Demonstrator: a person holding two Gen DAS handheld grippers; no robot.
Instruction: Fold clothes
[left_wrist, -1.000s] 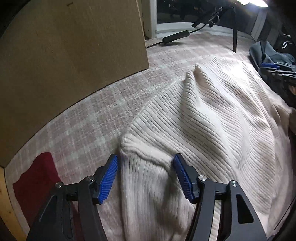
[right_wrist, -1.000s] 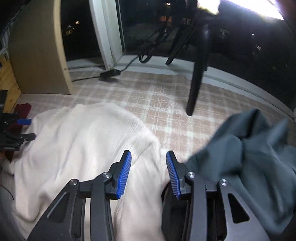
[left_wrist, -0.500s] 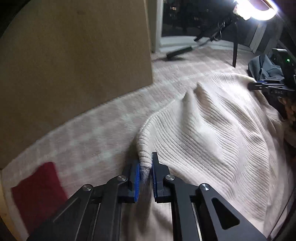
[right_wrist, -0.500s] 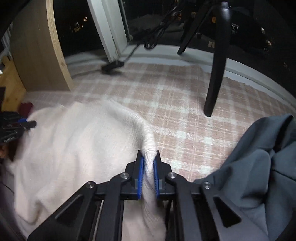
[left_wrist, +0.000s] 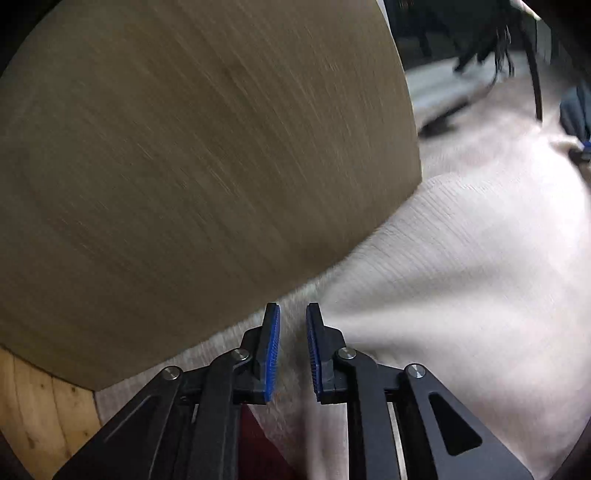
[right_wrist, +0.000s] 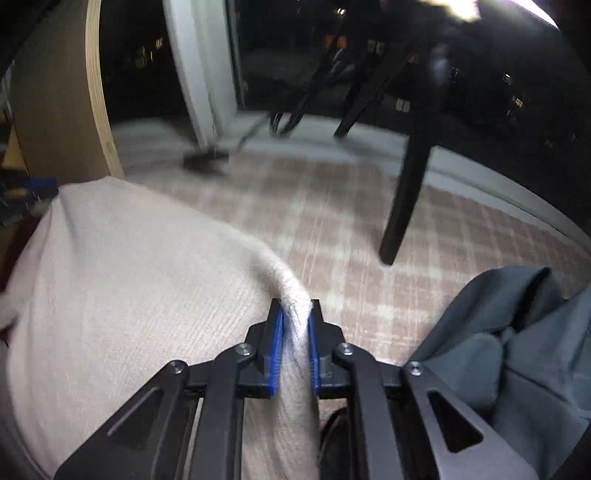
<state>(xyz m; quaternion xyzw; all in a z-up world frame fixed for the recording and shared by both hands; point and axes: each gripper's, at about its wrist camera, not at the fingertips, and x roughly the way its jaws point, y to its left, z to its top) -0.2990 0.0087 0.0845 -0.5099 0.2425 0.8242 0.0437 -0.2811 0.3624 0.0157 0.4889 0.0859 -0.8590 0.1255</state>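
Jaws of the left gripper stand a narrow gap apart and are easing open, with blurred cream knit running up between the blue pads; whether they press on it I cannot tell. The cream ribbed sweater stretches from there across the right half of the frame. A curved wooden panel fills the upper left, close behind the fingertips, and a dark red cloth shows at the bottom between the arms. The right gripper, jaws also opening slightly, pinches a raised fold of the sweater, which spreads over the lower left. A grey garment lies at lower right, and a black stand leg rises from the checked cover at upper right.
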